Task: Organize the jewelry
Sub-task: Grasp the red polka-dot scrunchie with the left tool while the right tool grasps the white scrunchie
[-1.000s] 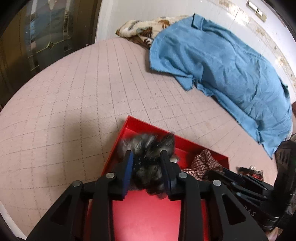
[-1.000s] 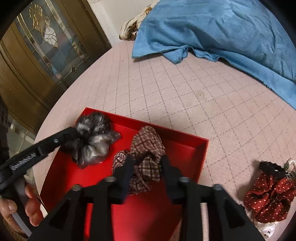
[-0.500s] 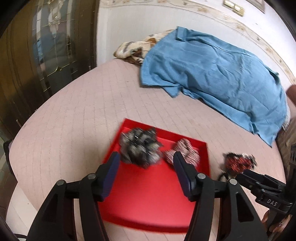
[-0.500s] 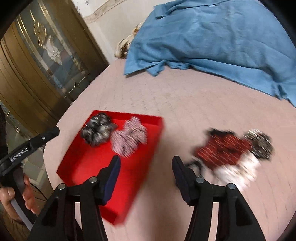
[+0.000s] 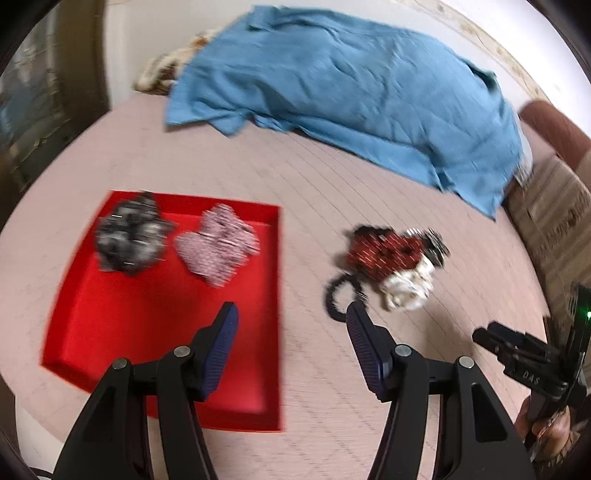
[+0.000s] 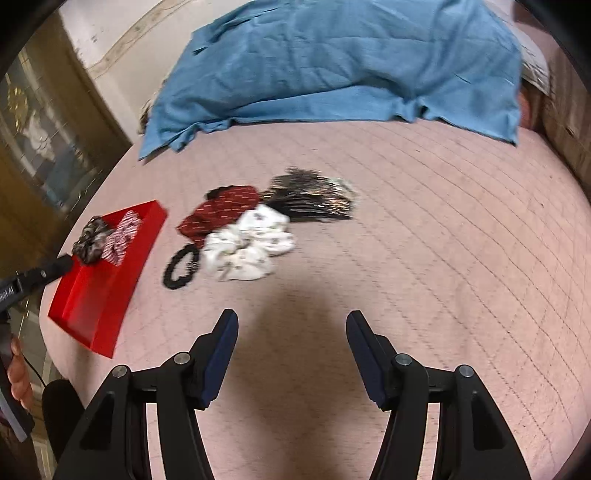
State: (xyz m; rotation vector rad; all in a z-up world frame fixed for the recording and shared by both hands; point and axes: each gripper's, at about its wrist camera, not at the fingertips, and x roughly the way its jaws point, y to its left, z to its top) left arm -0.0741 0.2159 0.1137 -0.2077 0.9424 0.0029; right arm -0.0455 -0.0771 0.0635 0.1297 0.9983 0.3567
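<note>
Both frames motion-blurred. Left gripper (image 5: 291, 319) at bottom centre of the left wrist view, jaws spread wide, nothing between them; black plastic arms, ribbed dark-blue pads (image 5: 225, 328). Right gripper (image 6: 291, 326) at bottom centre of the right wrist view, same build, also wide open and holding nothing.

Red tray (image 5: 110, 332), shallow, rectangular, low straight walls, smooth matte inside; left half of the left wrist view, mid-left edge in the right wrist view (image 6: 107, 295). Two scrunchies sit in its far end: grey-black fuzzy scrunchie (image 5: 129, 236), ruffled and shaggy, and just to its right a red-white plaid scrunchie (image 5: 218, 245), crinkled woven fabric. Whether the two touch is lost in the blur.

Loose pile on the surface right of the tray, centre-right of the left wrist view: dark-red dotted scrunchie (image 5: 384, 251), white printed scrunchie (image 6: 247, 245) puffy and gathered, touching the red one; black-and-gold striped scrunchie (image 6: 314, 199) behind them, shiny threads; thin black hair tie (image 6: 181, 267), a small bumpy ring lying flat just beside the white one, between pile and tray.

Surface is a pale pink quilted cover (image 6: 424, 240) with a stitched diamond grid, soft and slightly domed. Blue cloth (image 5: 351, 88), crumpled plain weave, drapes across the top of both frames. Patterned beige blanket (image 5: 162, 70) pokes out at its left end. Dark wooden door with leaded glass (image 6: 33, 122) at the left edge. Off-white wall (image 6: 122, 33) behind.
</note>
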